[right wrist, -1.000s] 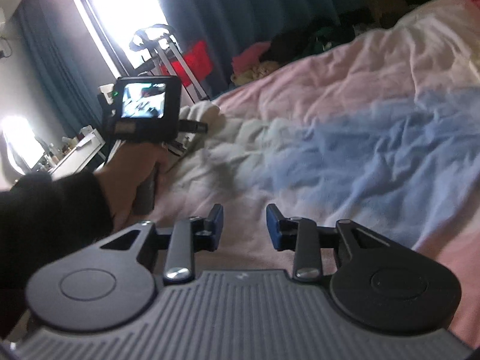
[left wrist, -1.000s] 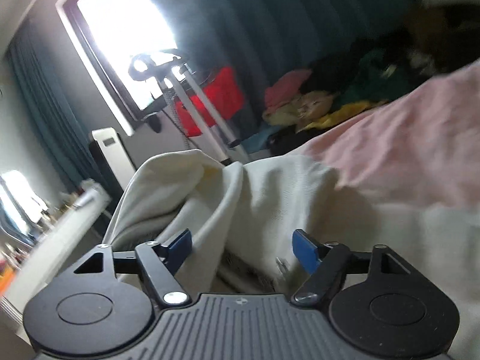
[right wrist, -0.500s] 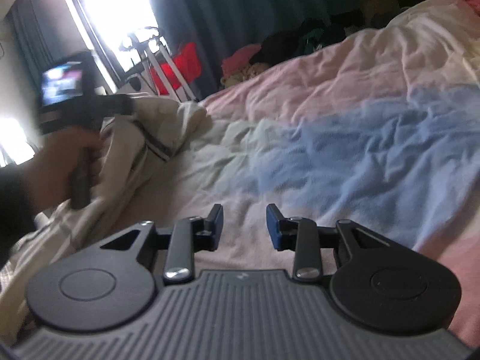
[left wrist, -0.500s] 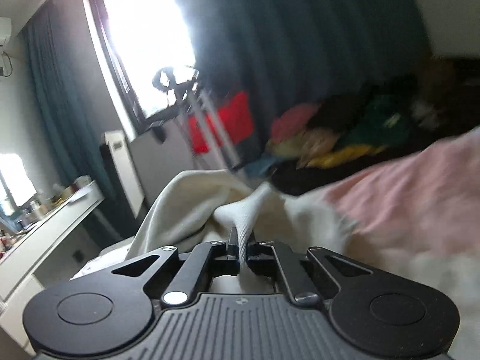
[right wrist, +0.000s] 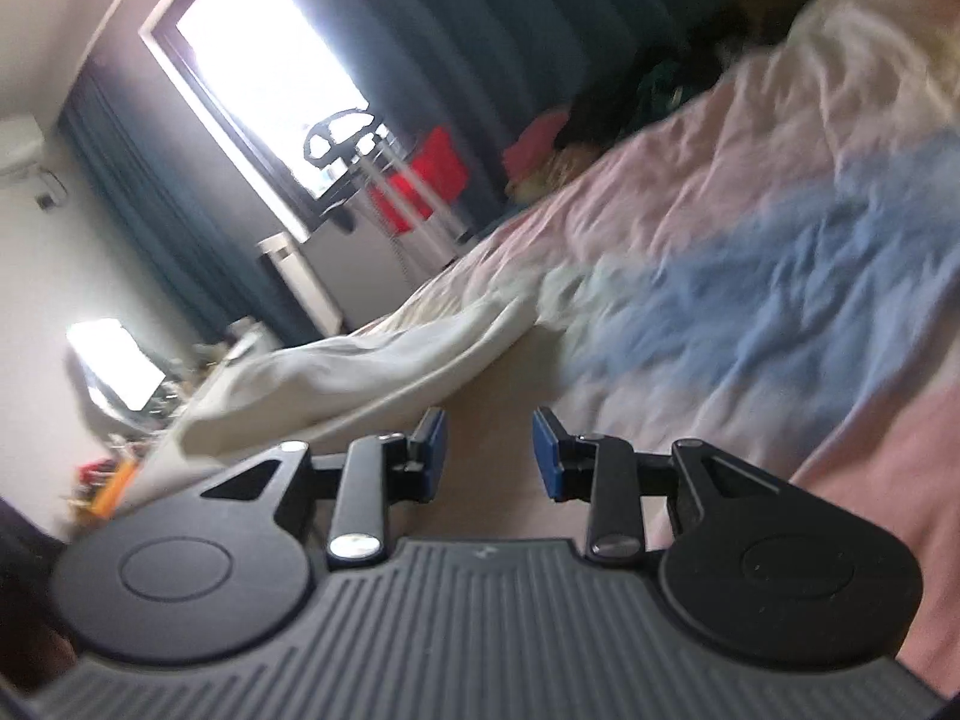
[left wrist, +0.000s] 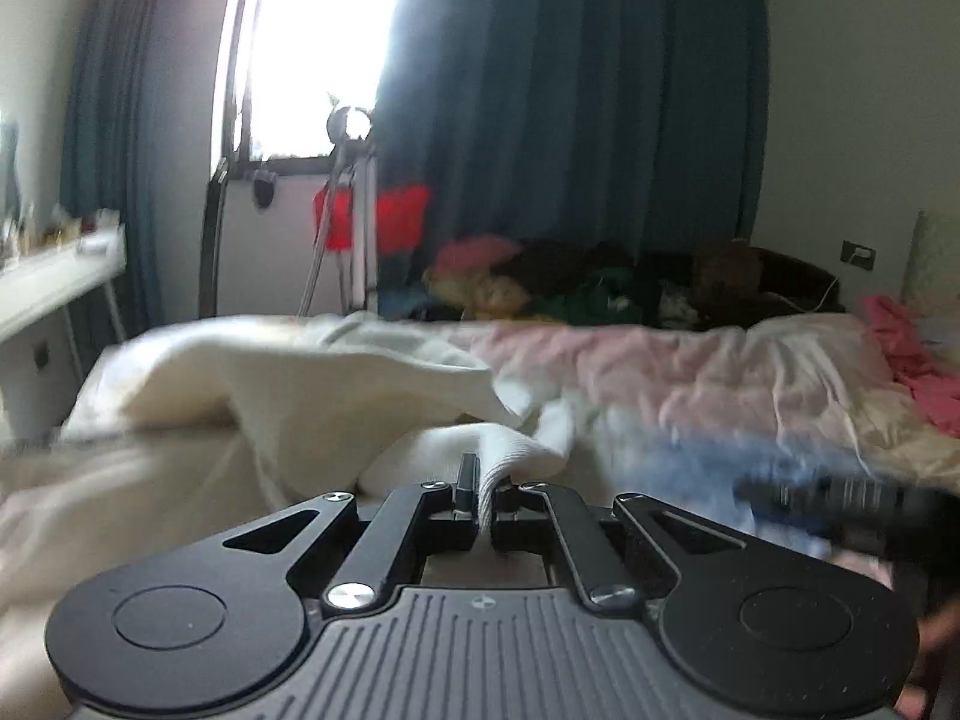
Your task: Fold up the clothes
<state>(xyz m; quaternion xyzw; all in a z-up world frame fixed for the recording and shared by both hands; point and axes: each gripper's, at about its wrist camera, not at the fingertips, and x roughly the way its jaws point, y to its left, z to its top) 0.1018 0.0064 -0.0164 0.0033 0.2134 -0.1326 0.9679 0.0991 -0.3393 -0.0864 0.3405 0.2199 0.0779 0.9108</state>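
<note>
here, left gripper (left wrist: 485, 501) pinches cream garment (left wrist: 336, 384) (no containers visible).

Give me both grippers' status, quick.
Left gripper: shut on the cream garment.
Right gripper: open, nothing between its jaws.

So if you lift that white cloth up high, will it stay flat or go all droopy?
Probably droopy: the white cloth already sags in soft folds where the left gripper pinches it. It looks light, bunching easily. The rest would likely drag across the bedspread.
</note>
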